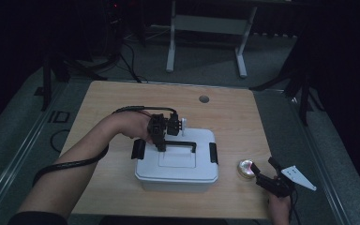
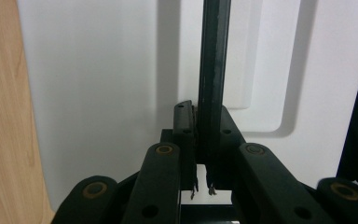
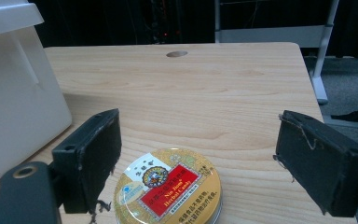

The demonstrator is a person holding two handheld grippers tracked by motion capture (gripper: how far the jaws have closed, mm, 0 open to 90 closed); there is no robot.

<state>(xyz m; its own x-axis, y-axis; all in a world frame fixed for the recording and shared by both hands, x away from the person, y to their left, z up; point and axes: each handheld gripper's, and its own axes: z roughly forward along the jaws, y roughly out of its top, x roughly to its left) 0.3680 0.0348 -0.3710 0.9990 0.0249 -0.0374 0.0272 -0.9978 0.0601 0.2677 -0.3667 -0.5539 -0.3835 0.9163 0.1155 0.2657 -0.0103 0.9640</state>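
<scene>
A white plastic box [image 1: 178,171] with a black handle [image 1: 182,142] on its lid stands in the middle of the wooden table [image 1: 122,103]. My left gripper [image 1: 161,141] points down at the handle's left end. In the left gripper view that gripper [image 2: 204,122] is shut on the handle bar [image 2: 213,60], with the white lid [image 2: 98,93] behind it. A round gold candy tin [image 1: 245,168] with a red label lies to the right of the box. My right gripper [image 3: 198,135] is open, its jaws wide apart on either side of the tin [image 3: 168,189] and not touching it.
Black latches [image 1: 138,149] [image 1: 213,153] sit on both short sides of the box. The box wall [image 3: 14,102] stands just left of the right gripper. A cable hole [image 1: 204,99] is near the table's far edge. A white desk frame [image 1: 206,28] stands on the floor beyond.
</scene>
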